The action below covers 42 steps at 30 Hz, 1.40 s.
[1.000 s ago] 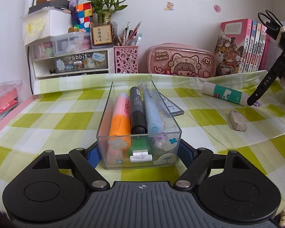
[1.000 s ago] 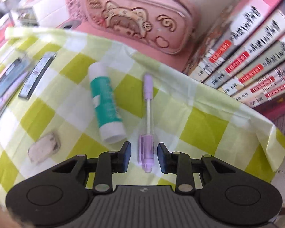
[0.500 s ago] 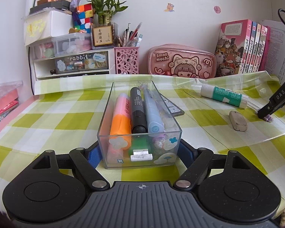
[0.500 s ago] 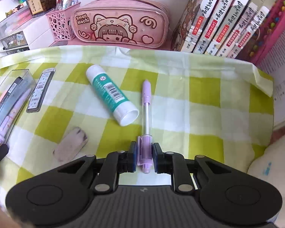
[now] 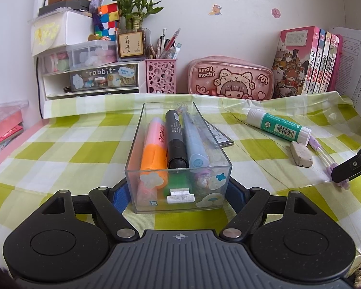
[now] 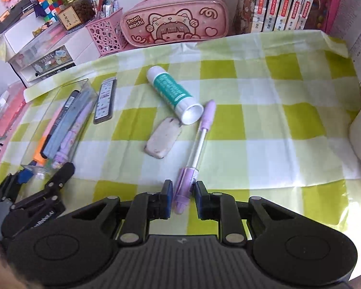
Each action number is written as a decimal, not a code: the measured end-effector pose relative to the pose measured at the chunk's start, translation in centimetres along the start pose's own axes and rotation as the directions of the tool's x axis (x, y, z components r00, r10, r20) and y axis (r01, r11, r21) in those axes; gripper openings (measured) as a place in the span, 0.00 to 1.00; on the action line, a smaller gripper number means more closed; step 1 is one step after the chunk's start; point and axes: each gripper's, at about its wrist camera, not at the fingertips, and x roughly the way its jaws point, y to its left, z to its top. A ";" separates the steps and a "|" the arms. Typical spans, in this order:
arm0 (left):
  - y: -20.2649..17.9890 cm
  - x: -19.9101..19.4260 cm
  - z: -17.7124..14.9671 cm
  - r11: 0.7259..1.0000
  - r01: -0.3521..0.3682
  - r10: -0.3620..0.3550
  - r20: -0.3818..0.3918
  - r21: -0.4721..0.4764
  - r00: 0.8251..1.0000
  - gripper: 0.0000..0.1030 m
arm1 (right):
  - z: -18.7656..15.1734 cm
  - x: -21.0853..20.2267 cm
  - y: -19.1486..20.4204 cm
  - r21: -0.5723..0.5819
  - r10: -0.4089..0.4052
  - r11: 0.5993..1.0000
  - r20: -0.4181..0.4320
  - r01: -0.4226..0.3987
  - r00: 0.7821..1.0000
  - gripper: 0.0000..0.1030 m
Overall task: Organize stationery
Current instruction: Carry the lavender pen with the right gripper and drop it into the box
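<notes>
Our left tool (image 5: pixel 178 190) is clamped on the clear box (image 5: pixel 178 159) of markers, sitting on the table (image 5: pixel 84 144). Right tool (image 6: pixel 183 196) straddles the purple pen (image 6: pixel 196 154), jaws opening, small gaps both sides, so prob. no pad contact. Pen lies flat beside eraser (image 6: pixel 163 137) & glue stick (image 6: pixel 174 94).

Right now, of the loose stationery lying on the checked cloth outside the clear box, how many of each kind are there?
Glue stick: 1
Eraser: 1
Purple pen: 1, lying between the right gripper pads as the jaws open
Flat dark refill case: 1
Total: 4
</notes>
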 end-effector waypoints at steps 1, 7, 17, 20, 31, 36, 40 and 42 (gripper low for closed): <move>0.0 0.0 0.0 1.000 0.000 0.000 0.000 0.000 1.000 0.76 | 0.1 0.2 0.2 0.001 -0.009 1.000 0.005 0.009 1.000 0.34; 0.0 0.0 0.0 1.000 0.001 -0.001 0.001 0.000 1.000 0.75 | 1.4 1.2 0.1 0.071 -0.041 0.997 0.044 0.038 0.998 0.35; 0.0 0.0 0.0 1.000 0.001 -0.001 0.001 -0.002 1.000 0.75 | 0.7 2.1 1.6 0.078 -0.180 0.982 0.164 0.169 0.970 0.31; 0.1 0.0 0.0 1.000 0.001 -0.001 0.002 -0.006 1.000 0.73 | 0.0 1.9 1.4 0.097 -0.182 0.981 0.199 0.165 0.963 0.30; 0.1 -0.1 -0.4 1.000 0.001 0.000 0.023 -0.004 1.000 0.72 | -0.6 -1.1 0.1 0.224 -0.064 0.975 0.253 0.006 0.965 0.26; 0.1 -0.1 -0.4 1.000 0.003 -0.002 0.024 -0.006 1.000 0.72 | -0.6 -1.9 0.8 0.234 0.058 0.965 0.263 -0.122 0.963 0.26; 0.1 -0.1 -0.4 1.000 0.002 -0.002 0.024 -0.006 1.000 0.72 | -0.3 -1.9 1.8 0.231 0.155 0.948 0.261 -0.218 0.953 0.26; 0.1 -0.1 -0.4 1.000 0.002 -0.002 0.024 -0.006 1.000 0.72 | 0.1 -1.7 2.4 0.227 0.197 0.940 0.253 -0.256 0.947 0.26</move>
